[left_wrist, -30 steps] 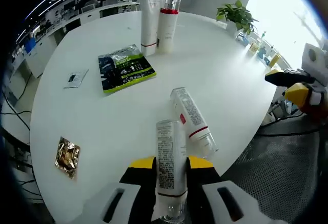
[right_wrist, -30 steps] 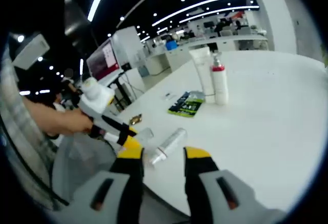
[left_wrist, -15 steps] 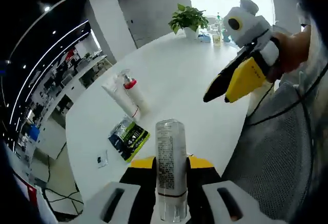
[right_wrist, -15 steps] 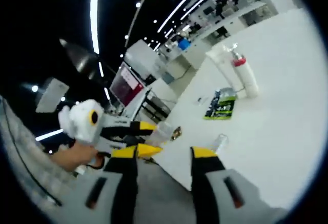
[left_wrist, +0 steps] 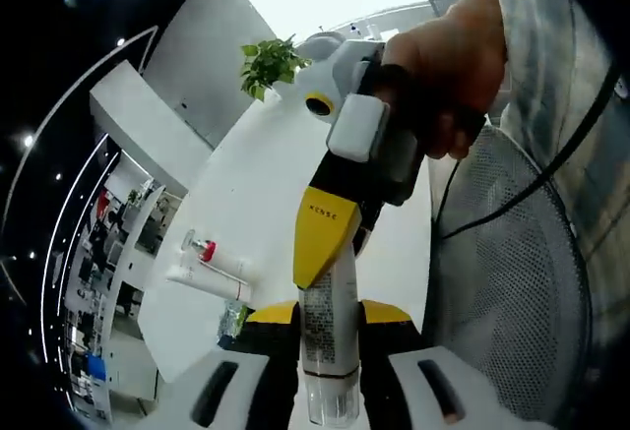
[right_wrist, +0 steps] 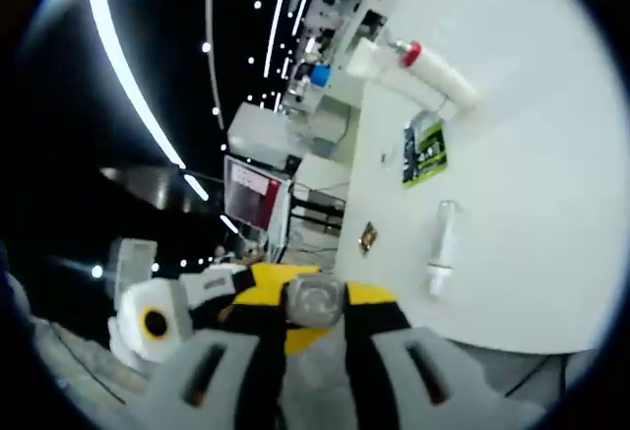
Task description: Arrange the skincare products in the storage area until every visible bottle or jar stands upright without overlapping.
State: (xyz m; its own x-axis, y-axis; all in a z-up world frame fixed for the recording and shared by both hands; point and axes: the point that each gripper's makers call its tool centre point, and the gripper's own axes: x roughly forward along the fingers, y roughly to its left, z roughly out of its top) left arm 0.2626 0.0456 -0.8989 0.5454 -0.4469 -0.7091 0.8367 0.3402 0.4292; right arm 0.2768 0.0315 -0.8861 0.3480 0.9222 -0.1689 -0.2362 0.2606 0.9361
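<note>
Bottle of clear plastic with a printed label (left_wrist: 327, 337), clamped between the yellow-tipped jaws of the left gripper (left_wrist: 329, 324), pointing forward off the counter. In the left gripper view, the right gripper (left_wrist: 340, 215), held by a person's hand (left_wrist: 448, 61), meets the far end of that bottle. In the right gripper view, its jaws stand narrow around the bottle's round end (right_wrist: 313, 299), with the left gripper (right_wrist: 187, 304) behind. On the white counter (right_wrist: 532, 145), a second clear bottle (right_wrist: 442, 246) lies on its side. Farther off, a white tube (right_wrist: 389, 68) and a red-capped bottle (right_wrist: 438, 73) stand together, near a green-and-black sachet (right_wrist: 424, 152) and a small gold packet (right_wrist: 368, 237).
</note>
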